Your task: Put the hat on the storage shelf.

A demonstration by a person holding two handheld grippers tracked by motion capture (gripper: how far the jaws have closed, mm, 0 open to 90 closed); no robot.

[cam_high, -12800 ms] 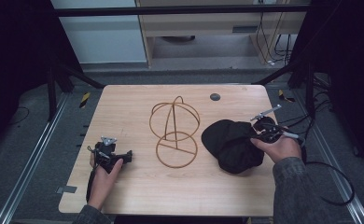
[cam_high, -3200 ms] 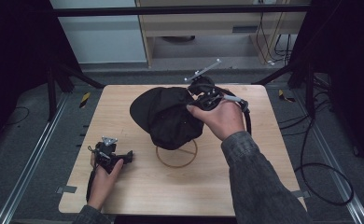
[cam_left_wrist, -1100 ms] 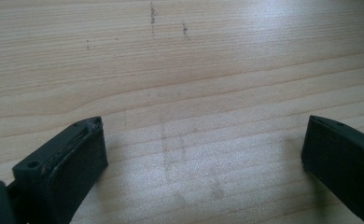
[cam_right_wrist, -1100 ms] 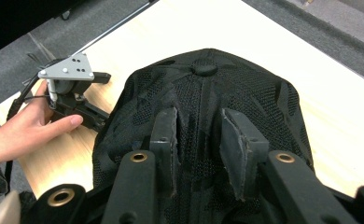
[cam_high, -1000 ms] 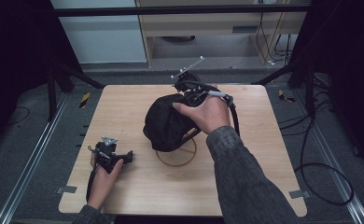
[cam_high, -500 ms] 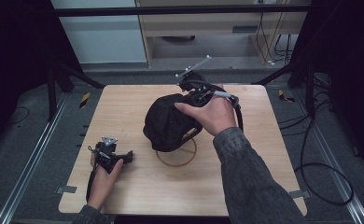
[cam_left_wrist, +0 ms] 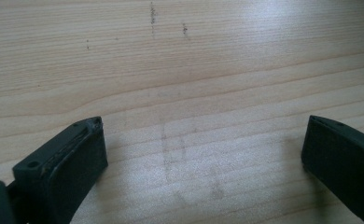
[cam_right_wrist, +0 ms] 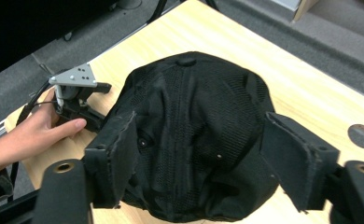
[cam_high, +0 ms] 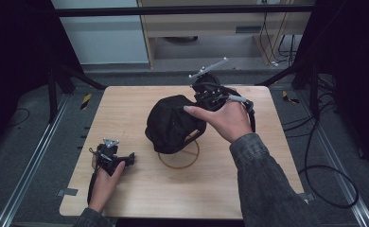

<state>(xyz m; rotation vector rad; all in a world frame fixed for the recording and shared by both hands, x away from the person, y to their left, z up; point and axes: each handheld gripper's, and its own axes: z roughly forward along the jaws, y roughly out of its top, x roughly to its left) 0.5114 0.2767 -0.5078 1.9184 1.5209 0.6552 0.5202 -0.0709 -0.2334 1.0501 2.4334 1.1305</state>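
Note:
A black cap [cam_high: 172, 124] hangs over a brown wire stand, whose base ring [cam_high: 179, 160] shows under it on the wooden table [cam_high: 126, 109]. My right gripper [cam_high: 197, 105] sits at the cap's far right side. In the right gripper view its jaws [cam_right_wrist: 199, 126] have just been opening and now stand wide on either side of the cap [cam_right_wrist: 194, 93], with the pads off the fabric. My left gripper [cam_high: 127, 159] rests on the table at the near left, open, with bare wood between its jaws [cam_left_wrist: 203, 149].
A dark round inlay [cam_right_wrist: 362, 136] sits in the tabletop beyond the cap. The right gripper's cable [cam_high: 331, 182] loops on the floor to the right. Metal rails run along the floor on both sides, with yellow-black tape [cam_high: 86, 100] at the left.
The cap went from the table's right side onto the wire stand. Over the last second the right hand drew back a little to the right and its jaws came off the cap. The left hand stayed put.

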